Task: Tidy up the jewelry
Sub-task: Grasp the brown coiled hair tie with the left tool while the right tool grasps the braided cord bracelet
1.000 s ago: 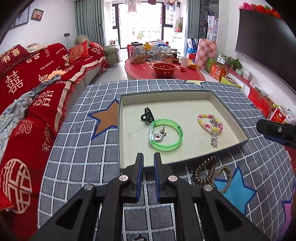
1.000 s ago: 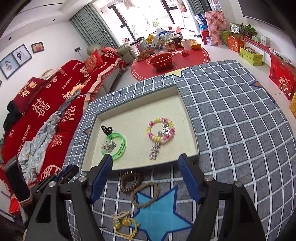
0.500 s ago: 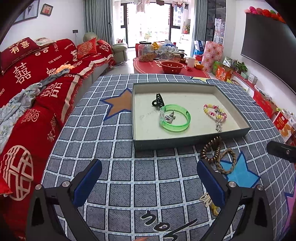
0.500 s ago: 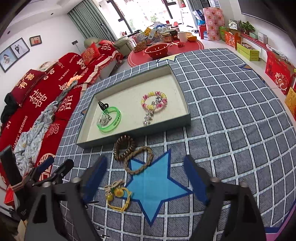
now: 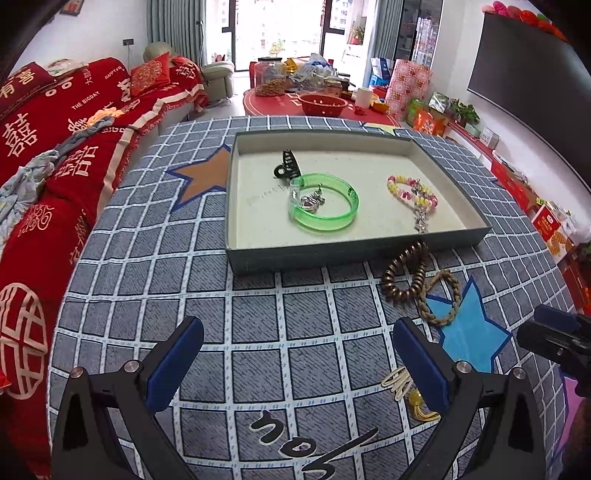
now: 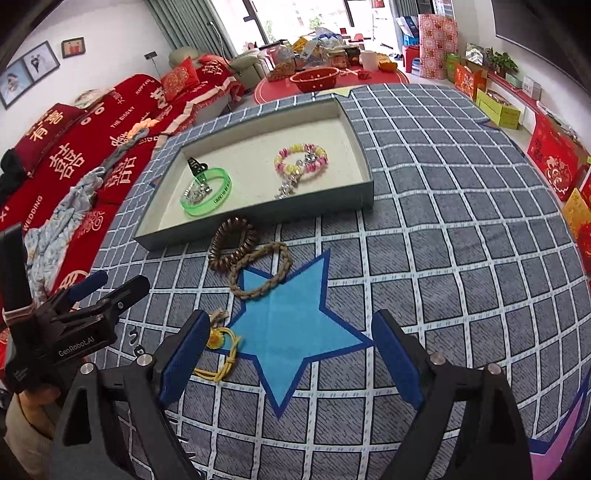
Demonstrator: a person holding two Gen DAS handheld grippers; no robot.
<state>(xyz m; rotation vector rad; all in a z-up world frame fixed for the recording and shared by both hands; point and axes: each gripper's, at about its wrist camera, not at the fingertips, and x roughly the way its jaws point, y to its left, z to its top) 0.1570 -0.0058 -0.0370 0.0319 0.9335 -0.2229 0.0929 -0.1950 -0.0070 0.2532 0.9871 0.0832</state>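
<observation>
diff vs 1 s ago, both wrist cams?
The left gripper went from shut to wide open, holding nothing. Both grippers drew back from the tray; the right gripper widened a little and is over the blue star. Jewelry in the tray and on the cloth is unmoved.

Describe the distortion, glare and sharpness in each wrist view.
Left wrist view: fisheye bows the tablecloth grid, corners black, window blown out, tray sharp. Right wrist view: same bowing, window overexposed, braided bracelet crisp, left gripper slightly soft.
</observation>
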